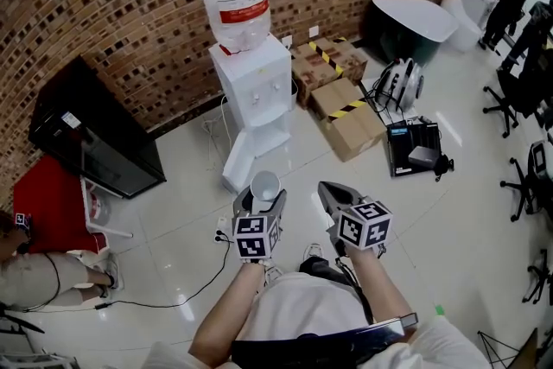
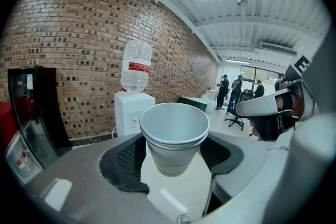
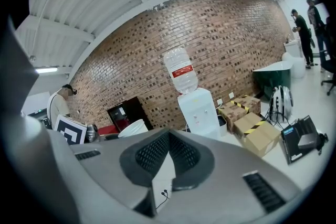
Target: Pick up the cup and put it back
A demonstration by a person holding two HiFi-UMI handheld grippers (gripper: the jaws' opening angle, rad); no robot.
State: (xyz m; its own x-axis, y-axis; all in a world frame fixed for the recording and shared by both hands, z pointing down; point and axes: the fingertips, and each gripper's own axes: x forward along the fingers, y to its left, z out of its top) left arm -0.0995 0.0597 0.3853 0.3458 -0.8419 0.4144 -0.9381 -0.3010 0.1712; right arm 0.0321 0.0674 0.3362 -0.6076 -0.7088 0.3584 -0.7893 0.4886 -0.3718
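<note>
White cup point(image 2: 174, 136) (upright) in left gripper point(image 1: 262, 196)

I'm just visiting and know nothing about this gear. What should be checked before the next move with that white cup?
1. Grip: the cup sits between the jaws of the left gripper, a pad on each side, off the floor. Ok.
2. Cup upright, mouth up: ok.
3. Cup empty: ok, nothing shows inside it in the left gripper view.
4. One cup only: cannot tell; two rims show, so it may be two cups nested.
5. Right gripper free: ok, jaws together with nothing between them.
6. Place to set it down: cannot tell; the water dispenser stands ahead, but no spot for the cup shows.
</note>
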